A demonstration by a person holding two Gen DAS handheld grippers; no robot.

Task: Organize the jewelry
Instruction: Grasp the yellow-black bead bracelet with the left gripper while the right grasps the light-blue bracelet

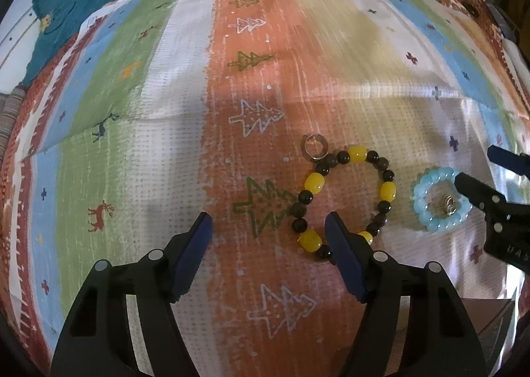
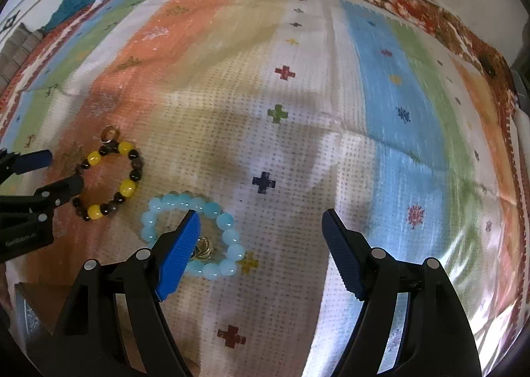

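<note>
On the striped mat (image 1: 165,152), the left gripper (image 1: 268,231) has its 2 fingers wide apart and empty; the yellow-and-black bracelet (image 1: 344,198) lies just right of the gap, its near edge behind the right finger. A small ring (image 1: 314,147) touches its far side. The right gripper (image 2: 261,228) is also spread, with the blue bracelet (image 2: 192,231) and the gold ring (image 2: 203,249) inside it at its left finger (image 2: 179,254).

We see a glossy, plastic-looking patterned mat (image 2: 298,145), smooth shiny beads on the yellow-and-dark bracelet (image 1: 344,198), translucent glossy beads on the blue bracelet (image 2: 193,234), a metal ring (image 1: 315,147), and ribbed matt blue pads (image 2: 180,254).
</note>
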